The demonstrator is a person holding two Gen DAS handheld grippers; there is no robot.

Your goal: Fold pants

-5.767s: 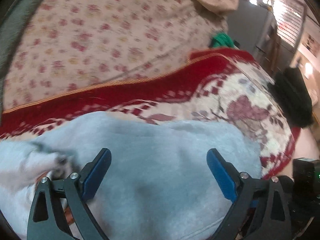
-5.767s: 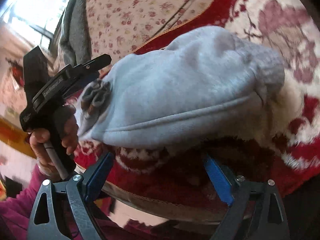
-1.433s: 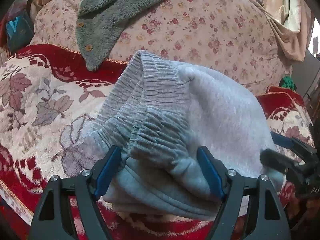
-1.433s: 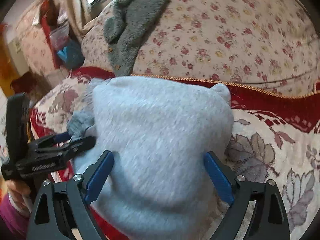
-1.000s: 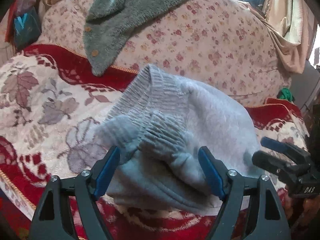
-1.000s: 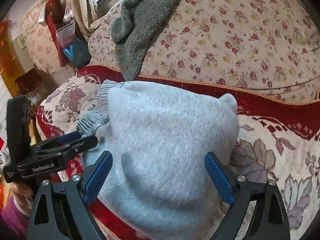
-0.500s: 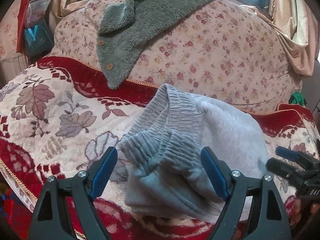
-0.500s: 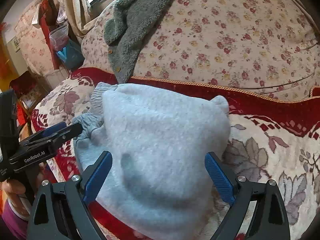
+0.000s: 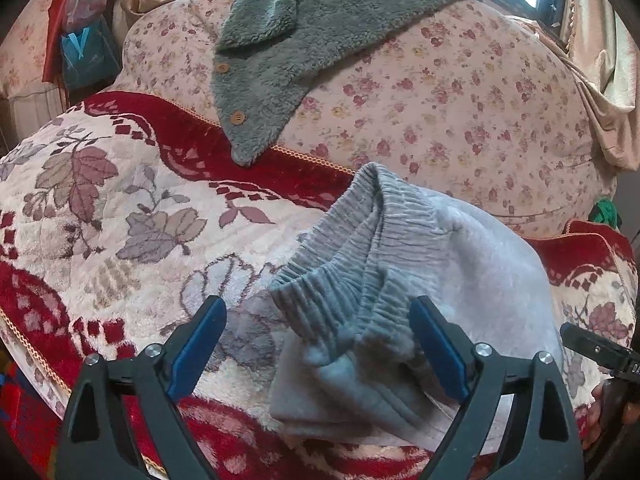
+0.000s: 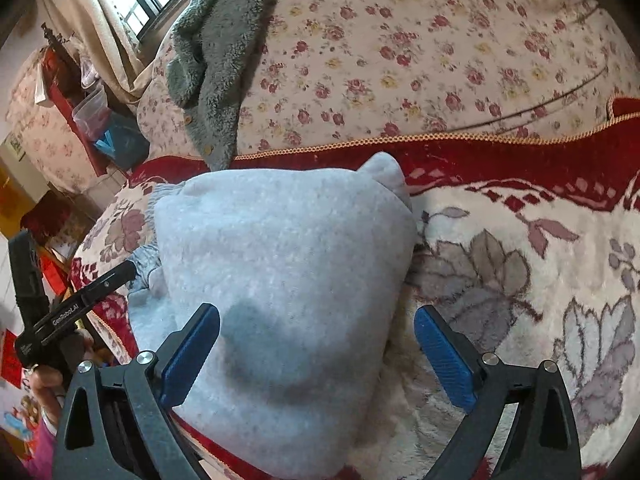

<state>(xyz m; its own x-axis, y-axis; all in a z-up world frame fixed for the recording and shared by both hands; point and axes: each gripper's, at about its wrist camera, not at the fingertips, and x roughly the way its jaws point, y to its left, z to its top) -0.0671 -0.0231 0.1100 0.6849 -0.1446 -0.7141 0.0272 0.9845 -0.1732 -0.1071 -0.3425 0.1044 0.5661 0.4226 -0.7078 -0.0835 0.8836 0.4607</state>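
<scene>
The grey pants (image 9: 460,280) are seen folded into a soft bundle on a red and cream blanket with leaf shapes (image 9: 120,220). The bundle lies near the front edge of the blanket. Its stretchy ribbed waistband (image 9: 360,248) is bunched up on the left end, and the smooth folded side is on the right.

The left gripper (image 9: 318,344) is held over the waistband end. Its blue fingers (image 9: 196,344) are spread wide, and they have just been opening. Part of the waistband is between them, but it is not squeezed and nothing is held.

The right gripper (image 10: 316,354) is held over the right end of the pants. Its blue fingers (image 10: 444,364) are also spread wide. The near edge of the bundle is seen between them, but it is not pinched. The left finger is just beside the cloth, and the right finger is over the blanket.

Behind the blanket, a cushion with small flowers (image 9: 440,100) is seen. A fluffy grey-green jacket with buttons (image 9: 300,40) is draped over it, and its tip hangs down to the red border. A hand (image 10: 44,380) holding the left gripper is seen at the far left of the right view.
</scene>
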